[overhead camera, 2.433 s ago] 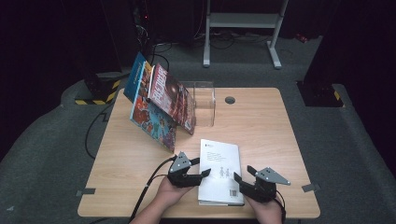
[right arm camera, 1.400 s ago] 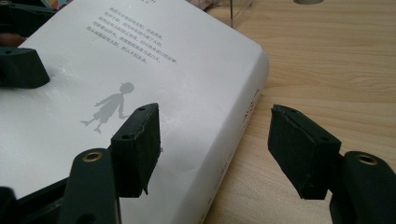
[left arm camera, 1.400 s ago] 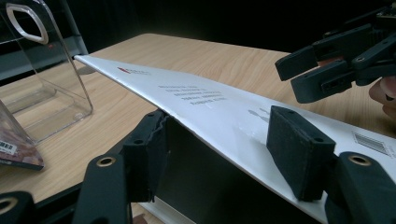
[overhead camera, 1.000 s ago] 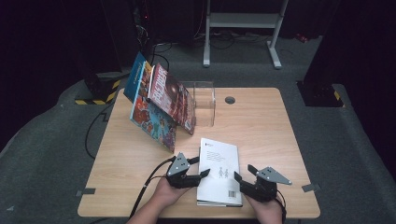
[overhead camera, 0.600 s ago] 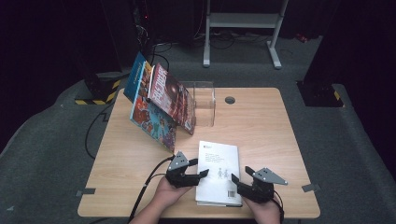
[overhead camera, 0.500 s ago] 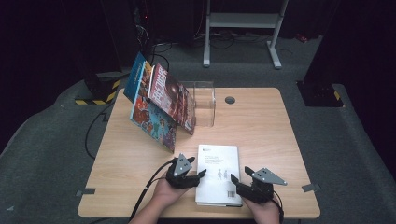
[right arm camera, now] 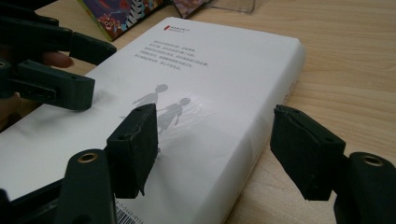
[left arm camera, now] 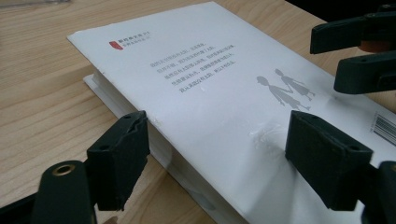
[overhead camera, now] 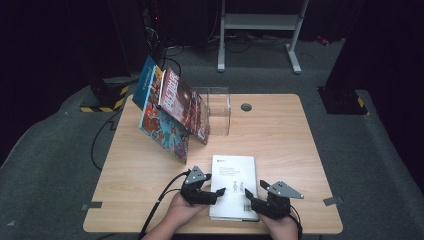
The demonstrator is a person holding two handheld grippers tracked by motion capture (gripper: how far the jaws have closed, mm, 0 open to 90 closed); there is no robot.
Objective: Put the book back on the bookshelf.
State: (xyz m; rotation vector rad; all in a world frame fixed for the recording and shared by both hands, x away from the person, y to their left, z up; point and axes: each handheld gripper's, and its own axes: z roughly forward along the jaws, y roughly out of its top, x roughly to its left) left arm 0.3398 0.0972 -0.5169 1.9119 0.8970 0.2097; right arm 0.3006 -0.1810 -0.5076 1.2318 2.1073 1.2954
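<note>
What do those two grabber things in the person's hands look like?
Each one is a chunky black hand tool. The left gripper and right gripper each carry a grey three-cornered plate on top, and a black cable trails from the left one. Up close, the jaws end in thick, blocky black pads with slightly chipped edges, and a small brass-coloured ring sits in each arm.

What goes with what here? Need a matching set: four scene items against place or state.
1. white book
2. colourful books
3. clear box
4. left gripper

a. leaning tilted at the table's far left
b. jaws apart over the white cover's left edge
c. lying flat at the near edge
d. standing just right of the leaning books

Pairs: 1-c, 2-a, 3-d, 4-b
</note>
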